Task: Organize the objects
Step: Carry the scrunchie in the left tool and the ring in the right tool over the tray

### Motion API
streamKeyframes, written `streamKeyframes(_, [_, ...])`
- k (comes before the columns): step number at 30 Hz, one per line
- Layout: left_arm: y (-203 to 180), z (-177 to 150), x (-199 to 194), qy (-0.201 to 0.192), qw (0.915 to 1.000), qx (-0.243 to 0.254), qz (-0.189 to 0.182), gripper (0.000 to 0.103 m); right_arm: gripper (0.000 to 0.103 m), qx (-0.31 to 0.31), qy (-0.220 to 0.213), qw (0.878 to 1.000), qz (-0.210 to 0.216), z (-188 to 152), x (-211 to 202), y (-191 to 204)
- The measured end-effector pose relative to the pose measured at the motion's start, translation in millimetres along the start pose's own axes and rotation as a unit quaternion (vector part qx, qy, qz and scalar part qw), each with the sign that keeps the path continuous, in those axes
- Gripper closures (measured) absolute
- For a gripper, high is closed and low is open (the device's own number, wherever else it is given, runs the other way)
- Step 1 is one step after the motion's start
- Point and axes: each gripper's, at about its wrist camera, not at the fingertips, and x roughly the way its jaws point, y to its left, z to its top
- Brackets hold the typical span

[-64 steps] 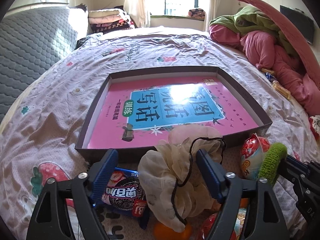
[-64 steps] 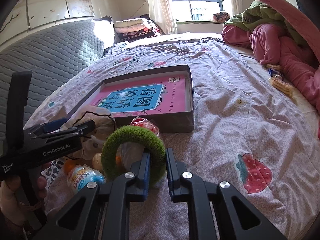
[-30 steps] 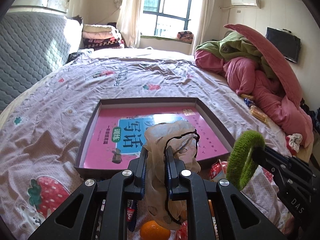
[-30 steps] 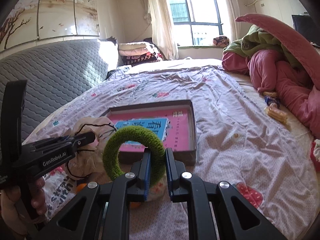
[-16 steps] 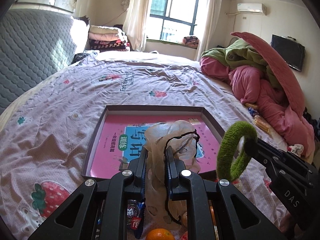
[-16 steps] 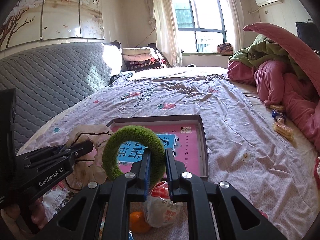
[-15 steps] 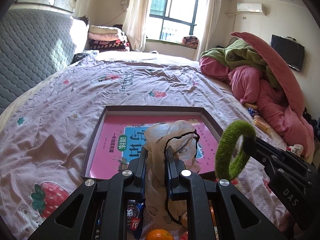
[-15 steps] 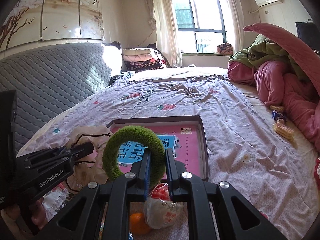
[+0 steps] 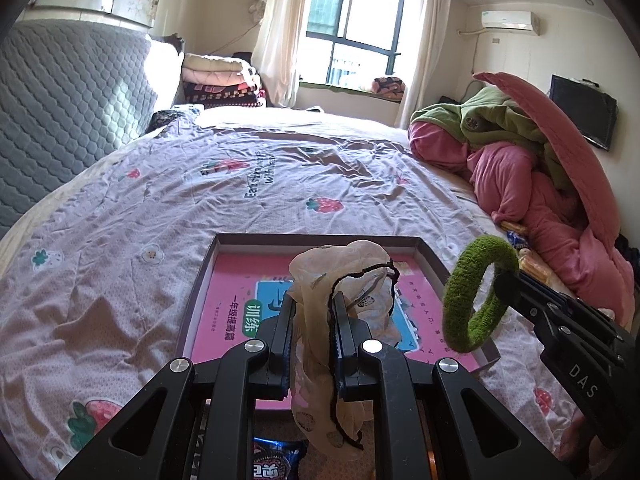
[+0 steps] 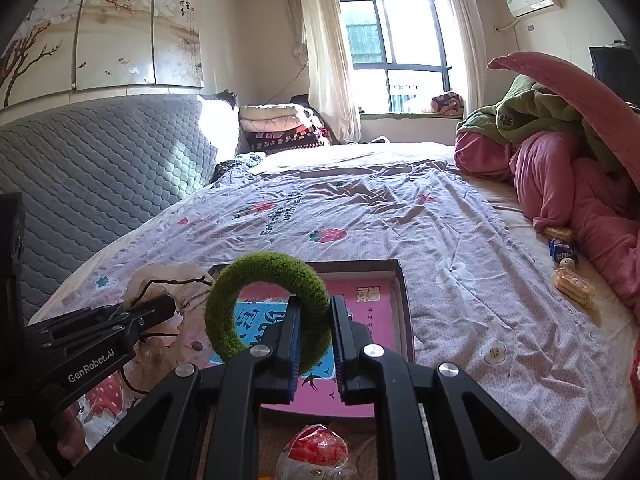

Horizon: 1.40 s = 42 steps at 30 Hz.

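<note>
Above box (image 9: 200, 292): green ring (image 9: 472, 292) upright; sheer pouch (image 9: 340, 320) hanging lengthwise.

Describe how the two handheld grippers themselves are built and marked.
Both are matte black plastic frames with triangular cut-outs and silver screw heads. The left gripper and right gripper have blue-edged ribbed fingers. White lettering reads GenRobot.AI on the left, DAS on the right.

Right hand-held gripper (image 10: 313, 312) pinching green ring (image 10: 268, 306), above tray (image 10: 404, 312)
</note>
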Motion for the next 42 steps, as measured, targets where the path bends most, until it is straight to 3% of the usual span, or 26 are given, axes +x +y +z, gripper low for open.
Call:
streamKeyframes(24, [11, 19, 31, 0.014, 0.9998, -0.009, 0.011, 0.088, 0.089, -0.019, 0.007, 1.0, -0.008, 21, 33, 4])
streamKeyframes(33, [22, 10, 48, 0.044, 0.9988, -0.017, 0.013, 0.087, 0.088, -0.014, 0.039, 0.999, -0.016, 8, 46, -1])
streamKeyframes(42, [33, -3, 65, 0.078, 0.9964, -0.028, 0.017, 0.087, 0.088, -0.012, 0.098, 0.995, -0.033, -8, 65, -11])
